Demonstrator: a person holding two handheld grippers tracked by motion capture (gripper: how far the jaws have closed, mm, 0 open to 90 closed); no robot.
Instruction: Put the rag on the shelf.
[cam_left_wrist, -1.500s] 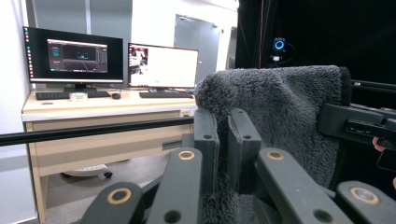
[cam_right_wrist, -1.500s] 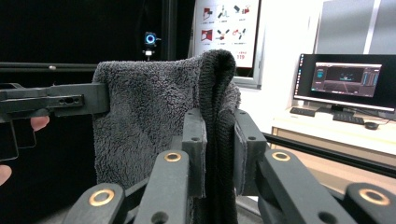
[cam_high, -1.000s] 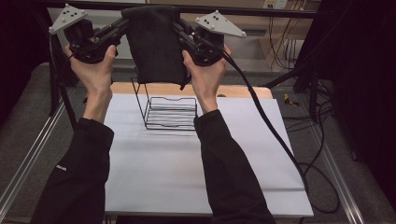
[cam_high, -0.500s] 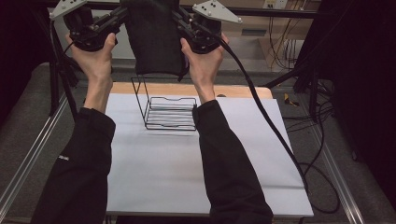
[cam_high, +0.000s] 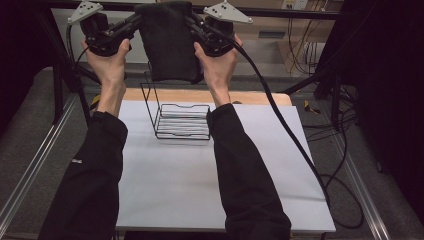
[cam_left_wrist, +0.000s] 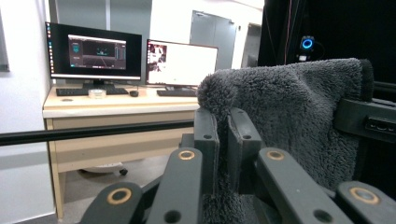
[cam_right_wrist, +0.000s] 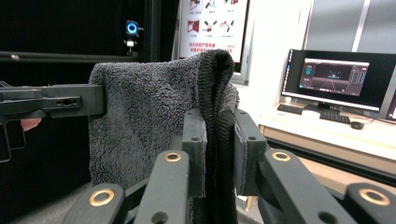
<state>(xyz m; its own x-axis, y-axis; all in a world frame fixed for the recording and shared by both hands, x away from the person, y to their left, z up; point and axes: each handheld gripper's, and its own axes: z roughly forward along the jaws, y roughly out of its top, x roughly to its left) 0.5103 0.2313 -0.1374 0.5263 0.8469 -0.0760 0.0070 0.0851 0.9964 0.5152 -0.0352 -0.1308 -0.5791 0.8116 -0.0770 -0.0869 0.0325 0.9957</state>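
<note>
The dark grey towel (cam_high: 167, 42), soft, limp and light, hangs above the wire rack (cam_high: 181, 120) at the far side of the counter (cam_high: 200, 190), each upper corner clamped by the closed left gripper (cam_high: 134, 21) and right gripper (cam_high: 194, 22), the proper hold points.

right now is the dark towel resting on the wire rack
No: in the high view the dark towel hangs in the air between the left gripper and right gripper, above the wire rack.

- A lab or office workroom.
- Beyond the left gripper's jaws: two lit flat computer monitors (cam_left_wrist: 135, 58) on a pale wooden desk (cam_left_wrist: 116, 105).
- Below both grippers: white tabletop (cam_high: 200, 170) in an aluminium-rail frame (cam_high: 30, 170).
</note>
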